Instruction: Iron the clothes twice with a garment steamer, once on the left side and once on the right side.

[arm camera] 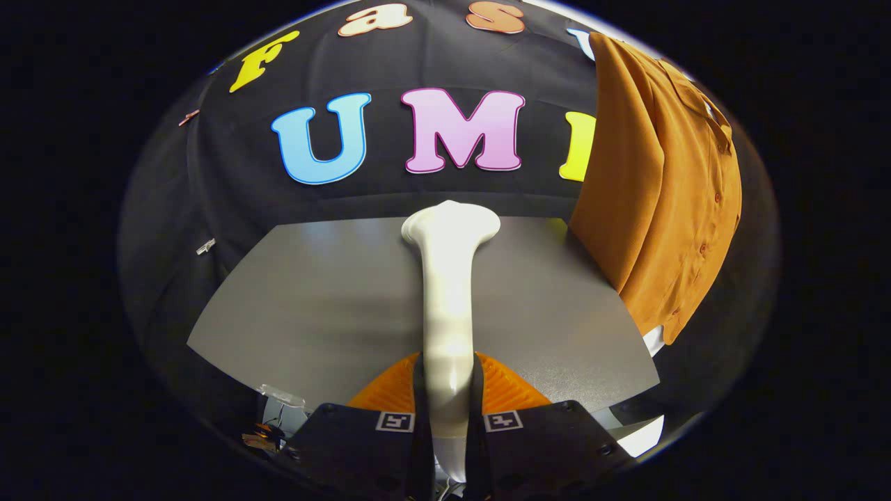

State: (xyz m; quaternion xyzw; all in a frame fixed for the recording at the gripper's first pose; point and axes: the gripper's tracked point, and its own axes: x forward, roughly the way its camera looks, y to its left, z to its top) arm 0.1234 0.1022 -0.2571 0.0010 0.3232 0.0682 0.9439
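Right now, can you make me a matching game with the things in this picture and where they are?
Things:
1. garment steamer
2. shirt
3. table
4. gripper

Places or states:
A. hanging up, off to the right of the steamer
B. flat and grey, underneath everything
C. white, sticking out forward from between the fingers
D. shut on the steamer's handle

Pairs: 1-C, 2-A, 3-B, 4-D
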